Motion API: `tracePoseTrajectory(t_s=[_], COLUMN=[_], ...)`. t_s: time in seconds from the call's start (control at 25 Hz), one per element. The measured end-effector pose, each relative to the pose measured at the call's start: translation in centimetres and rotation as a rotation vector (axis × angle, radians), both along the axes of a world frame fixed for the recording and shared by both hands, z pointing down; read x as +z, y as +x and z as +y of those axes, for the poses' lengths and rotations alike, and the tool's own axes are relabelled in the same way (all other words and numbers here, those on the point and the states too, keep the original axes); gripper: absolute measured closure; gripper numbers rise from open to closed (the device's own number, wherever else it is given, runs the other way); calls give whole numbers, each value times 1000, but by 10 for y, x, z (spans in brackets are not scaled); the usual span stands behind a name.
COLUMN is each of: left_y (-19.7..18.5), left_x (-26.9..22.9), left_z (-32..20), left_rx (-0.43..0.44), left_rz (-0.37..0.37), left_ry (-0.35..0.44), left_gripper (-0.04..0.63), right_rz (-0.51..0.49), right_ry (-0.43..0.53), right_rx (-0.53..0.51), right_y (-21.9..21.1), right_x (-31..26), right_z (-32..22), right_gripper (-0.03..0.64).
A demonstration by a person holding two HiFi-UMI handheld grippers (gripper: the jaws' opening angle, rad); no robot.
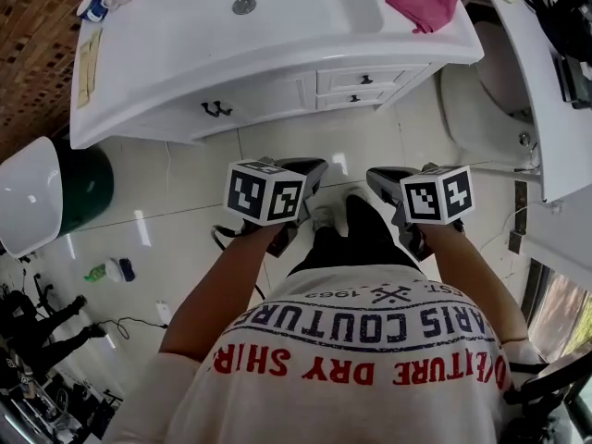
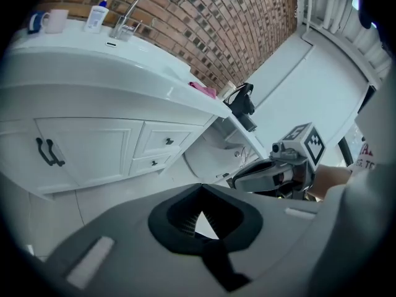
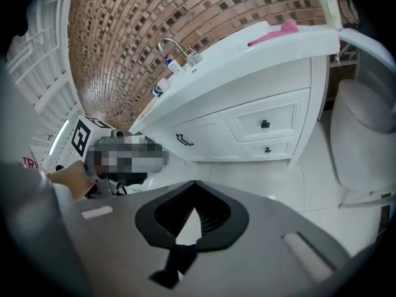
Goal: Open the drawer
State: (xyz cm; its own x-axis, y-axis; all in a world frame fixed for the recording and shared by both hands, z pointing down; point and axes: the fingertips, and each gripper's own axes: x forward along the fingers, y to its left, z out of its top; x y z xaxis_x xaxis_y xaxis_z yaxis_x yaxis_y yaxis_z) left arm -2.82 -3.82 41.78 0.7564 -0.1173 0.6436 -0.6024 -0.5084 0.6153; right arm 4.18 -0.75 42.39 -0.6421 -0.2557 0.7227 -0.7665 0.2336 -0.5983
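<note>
A white vanity [image 1: 166, 109] stands ahead, with two small drawers at its right end. The upper drawer [image 1: 366, 80] and lower drawer [image 1: 354, 98] each carry a dark knob, and both sit flush in the front. They also show as the upper drawer [image 3: 265, 124] and lower drawer [image 3: 267, 149], and as the upper drawer [image 2: 169, 142]. My left gripper [image 1: 317, 166] and right gripper [image 1: 373, 175] hang side by side over the floor, well short of the vanity. Both are shut and hold nothing, as seen at the left gripper [image 2: 201, 188] and right gripper [image 3: 195, 184].
A double cabinet door with dark handles [image 1: 215, 109] is left of the drawers. A pink cloth [image 1: 421, 0] lies on the counter's right end. A toilet [image 1: 486, 100] stands to the right, and a green bin with a white lid [image 1: 55, 192] to the left. Cables and small items lie on the floor at lower left.
</note>
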Motion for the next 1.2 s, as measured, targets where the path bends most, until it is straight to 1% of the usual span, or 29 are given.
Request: tracePoseTrajectory(t_s=[0.08, 0.28, 0.36, 0.48, 0.6, 0.72, 0.8, 0.88, 0.92, 1.08, 1.2], left_y=[2, 13, 15, 12, 9, 3, -2, -5, -6, -8, -11], left_x=[5, 10, 16, 28, 38, 50, 61, 73, 79, 90, 93], left_z=[-3, -17, -24, -30, -34, -39, -38, -37, -36, -35, -31], left_rx=[-10, -35, -41, -60, -99, -142, -160, -167, -168, -170, -179], left_rz=[-5, 6, 7, -1, 17, 36, 34, 27, 24, 13, 3], left_ry=[-11, -21, -29, -57, -91, -113, -130, -146, -153, -172, -178], left_gripper=[601, 601, 601, 601, 601, 601, 601, 601, 601, 601, 601], right_rz=[9, 67, 97, 92, 92, 125, 148, 174, 195, 290, 335], right_ry=[-17, -11, 4, 13, 33, 58, 65, 72, 77, 107, 123], right_rx=[-21, -39, -19, 35, 76, 106, 112, 121, 126, 163, 193], right_y=[4, 23, 35, 45, 55, 63, 66, 69, 71, 84, 90], right_x=[7, 29, 43, 66, 91, 117, 134, 151, 159, 186, 198], right_z=[-3, -31, -48, -74, -100, -130, -147, -164, -172, -202, -218], right_gripper=[611, 611, 611, 611, 611, 607, 532, 473, 472, 434, 426])
